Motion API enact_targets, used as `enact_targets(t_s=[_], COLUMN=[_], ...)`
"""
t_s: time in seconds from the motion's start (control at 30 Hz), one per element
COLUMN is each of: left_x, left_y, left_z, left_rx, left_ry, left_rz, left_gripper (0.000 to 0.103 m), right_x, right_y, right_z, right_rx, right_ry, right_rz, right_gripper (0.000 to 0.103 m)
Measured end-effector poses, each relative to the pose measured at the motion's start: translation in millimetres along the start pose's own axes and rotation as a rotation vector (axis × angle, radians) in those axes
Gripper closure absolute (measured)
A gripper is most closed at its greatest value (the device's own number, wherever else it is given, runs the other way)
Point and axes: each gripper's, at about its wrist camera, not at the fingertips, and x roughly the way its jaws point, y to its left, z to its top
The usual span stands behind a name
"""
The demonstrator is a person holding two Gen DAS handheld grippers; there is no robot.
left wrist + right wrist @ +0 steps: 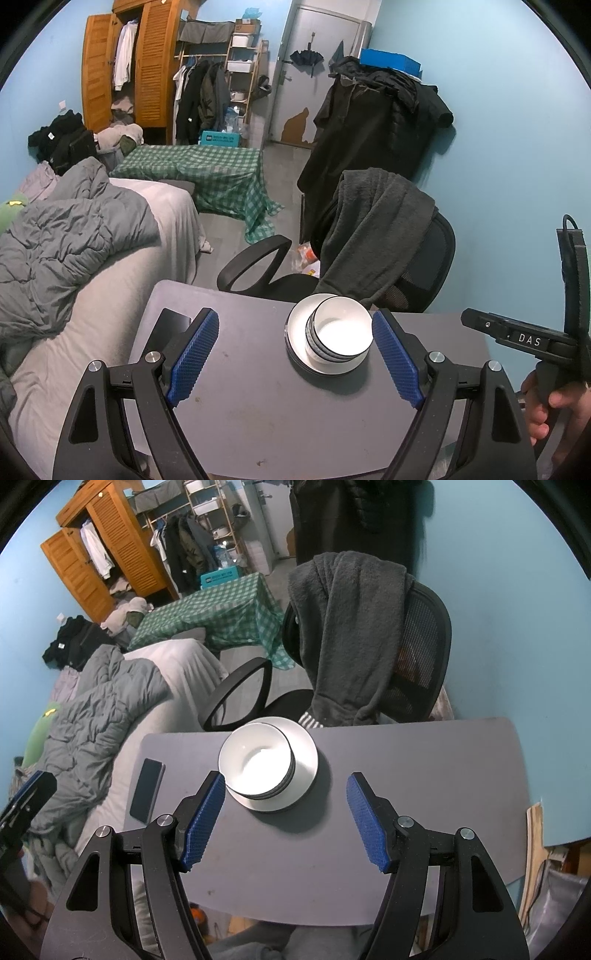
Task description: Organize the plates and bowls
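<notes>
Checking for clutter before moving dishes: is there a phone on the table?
Yes, a dark phone lies flat on the grey table, left of the bowls.

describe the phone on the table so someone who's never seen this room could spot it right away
Start at the grey table in front of the black mesh office chair. A stack of white bowls on white plates sits near its far edge; left of that stack, by the table's bed-side edge, lies the flat black rectangular phone. It is the only dark, flat, rectangular thing there.

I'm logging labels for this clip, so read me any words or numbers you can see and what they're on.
"DAS": on the black body of the right gripper, seen in the left wrist view.
Teal crate by the clothes rack: white label, too blurred to read.
Nothing else legible.
</notes>
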Motion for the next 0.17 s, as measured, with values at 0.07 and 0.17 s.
enact_targets(t_s=[0.07,0.17], left_x=[-1.3,-2.0], left_y=[-1.8,-4.5], left_z=[-1.1,-1.3], left_rx=[0.005,0.01], left_ry=[-0.001,-0.001], left_rz=[-0.002,0.004], left_gripper=[0.017,0.017], right_x=[0.1,-0.2], right_y=[1.7,3.5], right_z=[-0.6,-1.8], right_rx=[0.0,-0.001], right_ry=[0.002,0.002], right_rz=[-0.001,0.0], right_gripper=[0.035,0.035])
